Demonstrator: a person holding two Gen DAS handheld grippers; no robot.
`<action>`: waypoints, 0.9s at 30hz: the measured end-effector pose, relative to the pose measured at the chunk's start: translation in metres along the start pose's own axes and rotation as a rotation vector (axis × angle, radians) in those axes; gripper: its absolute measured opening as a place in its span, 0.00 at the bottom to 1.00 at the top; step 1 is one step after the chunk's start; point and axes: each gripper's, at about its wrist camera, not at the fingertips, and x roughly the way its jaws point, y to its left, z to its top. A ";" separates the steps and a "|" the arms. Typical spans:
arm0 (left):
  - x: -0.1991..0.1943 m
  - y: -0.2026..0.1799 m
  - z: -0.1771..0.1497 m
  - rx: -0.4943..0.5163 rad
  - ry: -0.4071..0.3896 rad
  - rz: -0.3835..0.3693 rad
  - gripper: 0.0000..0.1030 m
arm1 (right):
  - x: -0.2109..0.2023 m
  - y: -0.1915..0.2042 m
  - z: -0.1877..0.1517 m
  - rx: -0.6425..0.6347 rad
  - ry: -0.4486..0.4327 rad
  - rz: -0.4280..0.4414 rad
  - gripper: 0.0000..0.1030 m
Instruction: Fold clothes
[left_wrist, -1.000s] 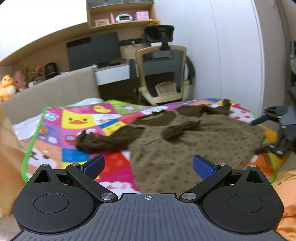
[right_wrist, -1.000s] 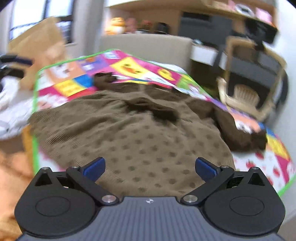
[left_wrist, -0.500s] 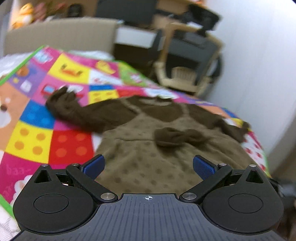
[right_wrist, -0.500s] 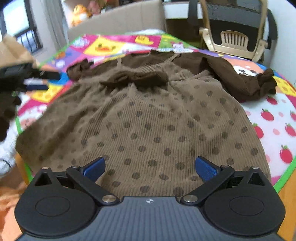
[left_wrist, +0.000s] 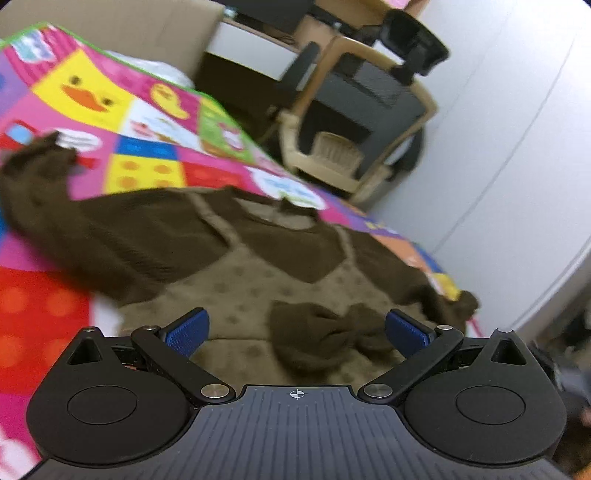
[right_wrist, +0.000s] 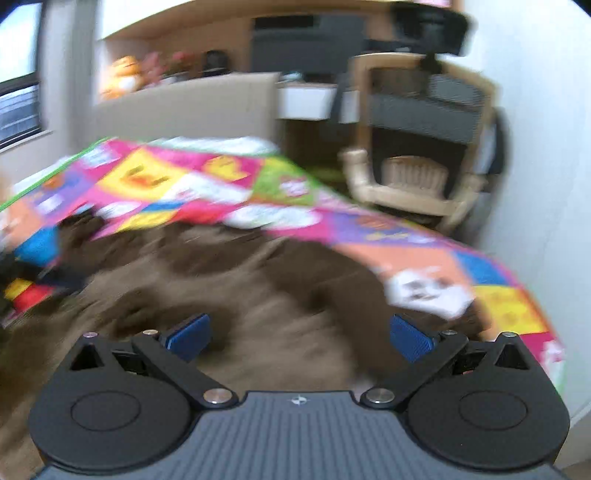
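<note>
Left sleeve: dark brown, stretched out flat over the play mat (left_wrist: 147, 162), far left of the left wrist view.
Play mat: bright patchwork of cartoon squares with a green border, lying under the whole dress (left_wrist: 258, 273).
Left hand-held gripper (left_wrist: 295, 330): spread wide, blue pads (left_wrist: 186, 330) well apart and gripping nothing; it hovers over the dress just below the chest.
Dress, left wrist view: spread flat, neckline pointing away from the camera; light brown dotted body directly ahead of and between the fingers.
Bow (left_wrist: 328, 339): dark brown, on the dress front, between the two pads and nearer the right one.
Right sleeve: dark brown, running off to the right edge of the mat.
Right hand-held gripper (right_wrist: 301, 334): also spread wide and empty.
Dress, right wrist view (right_wrist: 258, 302): heavily blurred; brown fabric fills the space in front of and between the fingers.
Chair (right_wrist: 417, 140): beige and black office chair, beyond the mat's far right corner.
</note>
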 end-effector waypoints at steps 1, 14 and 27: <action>0.004 0.001 -0.002 -0.005 0.016 -0.015 1.00 | 0.004 -0.018 0.002 0.058 -0.003 -0.040 1.00; 0.021 0.003 -0.028 0.049 0.072 0.017 1.00 | 0.083 -0.130 -0.018 0.550 0.185 -0.025 0.44; 0.019 0.002 -0.036 0.080 0.032 0.017 1.00 | 0.052 -0.032 0.133 0.212 -0.230 0.010 0.11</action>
